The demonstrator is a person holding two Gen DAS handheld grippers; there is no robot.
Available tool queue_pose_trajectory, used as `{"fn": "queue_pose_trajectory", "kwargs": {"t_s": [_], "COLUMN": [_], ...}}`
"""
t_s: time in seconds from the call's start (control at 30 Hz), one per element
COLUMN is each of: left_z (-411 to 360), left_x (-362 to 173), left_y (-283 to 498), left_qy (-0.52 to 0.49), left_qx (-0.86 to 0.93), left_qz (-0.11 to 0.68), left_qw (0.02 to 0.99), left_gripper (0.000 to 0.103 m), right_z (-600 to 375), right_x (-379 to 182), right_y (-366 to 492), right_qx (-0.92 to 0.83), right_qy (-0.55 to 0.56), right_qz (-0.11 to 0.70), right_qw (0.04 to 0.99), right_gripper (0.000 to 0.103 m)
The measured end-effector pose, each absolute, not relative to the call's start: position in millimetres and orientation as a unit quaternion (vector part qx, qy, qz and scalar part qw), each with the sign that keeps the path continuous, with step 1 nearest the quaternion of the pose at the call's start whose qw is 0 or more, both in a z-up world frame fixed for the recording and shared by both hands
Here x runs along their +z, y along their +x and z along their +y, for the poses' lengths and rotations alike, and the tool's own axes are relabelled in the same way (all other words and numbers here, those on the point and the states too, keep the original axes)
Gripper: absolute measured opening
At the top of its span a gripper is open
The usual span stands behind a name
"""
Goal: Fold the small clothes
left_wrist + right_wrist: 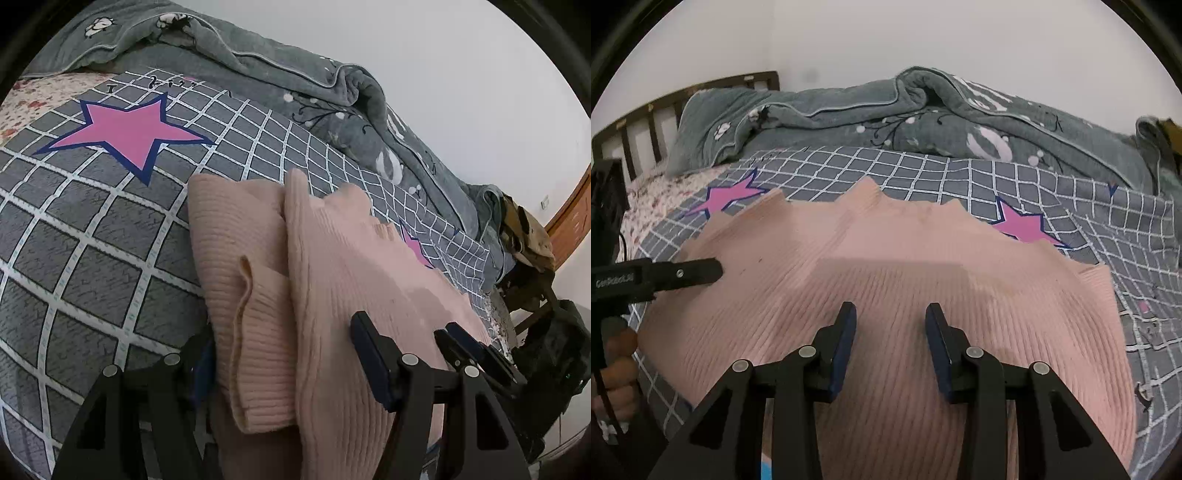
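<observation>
A bed fills both views, covered with a grey bedsheet with a white grid and pink stars [1015, 177], with a rumpled grey-green floral blanket [923, 110] heaped along the pale wall and a dark wooden slatted headboard [665, 107] at the far left end. The pink ribbed knit garment [886, 277] lies spread on the sheet in the middle of the bed, its folded sleeve part [251, 295] overlapping on the left side.

The left gripper [284, 347] has its fingers apart, straddling the folded edge of the knit; the left finger is partly hidden behind the cloth, and the pads do not press it. The right gripper [890, 347] hovers over the body of the garment with its fingers parted and only the cloth's surface showing in the gap. In the right wrist view a person's hand [617, 365] holds the left gripper's handle.
</observation>
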State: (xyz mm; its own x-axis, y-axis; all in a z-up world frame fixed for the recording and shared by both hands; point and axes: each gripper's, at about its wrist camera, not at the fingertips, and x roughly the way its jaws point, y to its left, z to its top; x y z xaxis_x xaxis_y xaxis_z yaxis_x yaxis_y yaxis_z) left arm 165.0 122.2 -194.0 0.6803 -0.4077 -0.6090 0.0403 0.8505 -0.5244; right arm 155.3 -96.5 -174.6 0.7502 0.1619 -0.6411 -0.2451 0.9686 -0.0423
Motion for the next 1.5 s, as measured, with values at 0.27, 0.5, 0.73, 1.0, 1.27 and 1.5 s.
{"fn": "queue_pose_trajectory", "kwargs": {"t_s": [0.27,0.5,0.73,1.0,1.27,1.5], "left_z": [119.0,119.2,121.9,116.1,77.7,-6.4], "left_x": [-196.7,-197.7,-200.4,-188.0,-121.0,-64.6], "left_y": [151.1,138.6,140.1,148.5,148.5,156.3], "left_qy": [-0.242,-0.232,-0.257,-0.285,-0.228,-0.182], "left_qx": [-0.128,-0.139,-0.125,-0.087,-0.048,-0.071], "left_qz": [0.377,0.369,0.368,0.38,0.378,0.371], "left_qw": [0.885,0.889,0.885,0.876,0.896,0.908], "left_gripper": [0.064,0.064,0.049,0.024,0.024,0.023], "right_z": [-94.6,-102.9,-98.8,-110.7,-187.2,-284.6], "right_x": [-173.7,-172.3,-184.9,-170.3,-136.4,-131.8], "right_y": [142.5,115.4,87.5,75.3,80.9,80.3], "right_qx": [0.1,0.118,0.131,0.162,0.106,0.038], "right_qy": [-0.065,-0.067,-0.086,-0.071,-0.014,0.08], "right_qz": [0.348,0.35,0.353,0.321,0.261,0.251], "right_qw": [0.93,0.927,0.922,0.93,0.959,0.964], "right_gripper": [0.039,0.04,0.044,0.044,0.047,0.047]}}
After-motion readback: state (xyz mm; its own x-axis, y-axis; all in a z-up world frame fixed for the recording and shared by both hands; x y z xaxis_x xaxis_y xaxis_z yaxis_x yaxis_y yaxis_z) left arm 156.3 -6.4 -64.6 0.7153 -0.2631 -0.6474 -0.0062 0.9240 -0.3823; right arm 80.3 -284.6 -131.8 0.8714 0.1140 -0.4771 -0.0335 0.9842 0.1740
